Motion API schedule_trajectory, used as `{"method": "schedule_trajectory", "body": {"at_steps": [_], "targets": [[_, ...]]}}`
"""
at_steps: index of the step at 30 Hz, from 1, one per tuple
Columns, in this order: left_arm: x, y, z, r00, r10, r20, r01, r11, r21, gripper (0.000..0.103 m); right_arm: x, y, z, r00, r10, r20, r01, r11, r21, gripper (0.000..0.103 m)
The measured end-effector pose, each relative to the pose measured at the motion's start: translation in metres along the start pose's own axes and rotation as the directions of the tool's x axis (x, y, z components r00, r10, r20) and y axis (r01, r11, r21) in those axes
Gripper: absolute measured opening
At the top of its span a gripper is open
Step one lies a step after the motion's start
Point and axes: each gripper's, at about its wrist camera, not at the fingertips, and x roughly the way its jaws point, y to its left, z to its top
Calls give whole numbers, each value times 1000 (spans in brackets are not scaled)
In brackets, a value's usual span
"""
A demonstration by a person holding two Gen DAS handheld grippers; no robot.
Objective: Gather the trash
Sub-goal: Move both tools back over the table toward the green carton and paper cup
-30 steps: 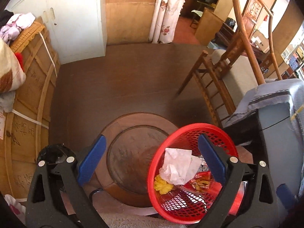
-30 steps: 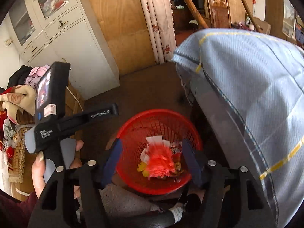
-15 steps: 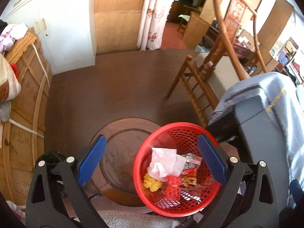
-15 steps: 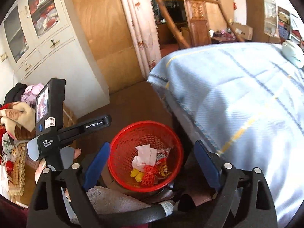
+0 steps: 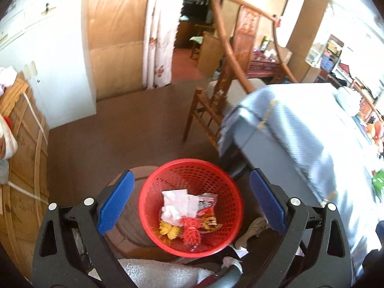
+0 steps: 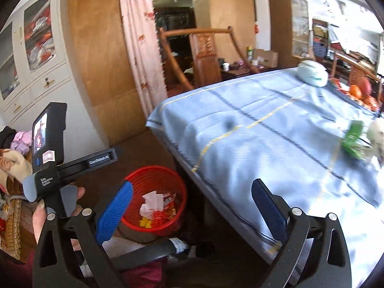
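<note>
1. hovering above the red mesh basket (image 5: 190, 206), the left gripper (image 5: 190, 204) is seen with its blue pads (image 5: 115, 202) spread wide and nothing between them but the view down into the basket.
2. the right gripper (image 6: 192, 208) is seen with jaws opening, nearly at full spread; no object is between them. it is aimed toward the edge of the table under the blue checked cloth (image 6: 276, 148).
3. collected trash is located in the basket: crumpled white paper (image 5: 175, 204), a snack wrapper (image 5: 207, 200), a yellow piece (image 5: 169, 230), a red netted piece (image 5: 190, 232). the basket rests on a round wooden stand (image 5: 134, 230) just beside the table.
4. remaining trash is judged to be the green wrapper (image 6: 352, 141) near the far right of the cloth, with a white lump beside it; both are blurred.
5. risk: the cloth could be pinched along with the wrapper and dragged, disturbing the fruit (image 6: 360, 93) and the white bundle (image 6: 312, 69) farther back.
6. risk: the light basket, perched on the stand, could be tipped if clipped by either gripper.
7. risk: a thin wrapper could slip out if gripped at its edge only.
</note>
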Motion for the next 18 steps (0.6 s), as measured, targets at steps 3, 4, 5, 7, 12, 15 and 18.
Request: {"method": "schedule_trajectory", "body": {"at_steps": [3, 4, 5, 7, 12, 15, 18], "targets": [[-13, -13, -2, 999, -24, 22, 24, 999, 35, 94, -22, -15, -4, 998, -38, 41, 37, 999, 22, 97], [-17, -16, -3, 999, -31, 28, 29, 999, 46, 94, -29, -19, -6, 998, -50, 50, 48, 998, 28, 97], [-22, -22, -4, 998, -41, 37, 39, 997, 62, 94, -36, -25, -8, 996, -66, 62, 64, 997, 38, 97], [-28, -28, -6, 997, -54, 47, 50, 995, 84, 95, -50, -32, -10, 992, -92, 82, 87, 994, 58, 97], [-45, -47, -13, 993, -90, 81, 78, 986, 145, 96, -83, -60, -25, 979, -155, 133, 136, 981, 141, 97], [-50, -55, -18, 990, -107, 87, 90, 980, 179, 96, -103, -78, -35, 966, -198, 163, 168, 969, 183, 97], [-52, -67, -25, 989, -127, 75, 108, 969, 223, 96, -119, -100, -45, 953, -243, 182, 199, 953, 229, 97]]}}
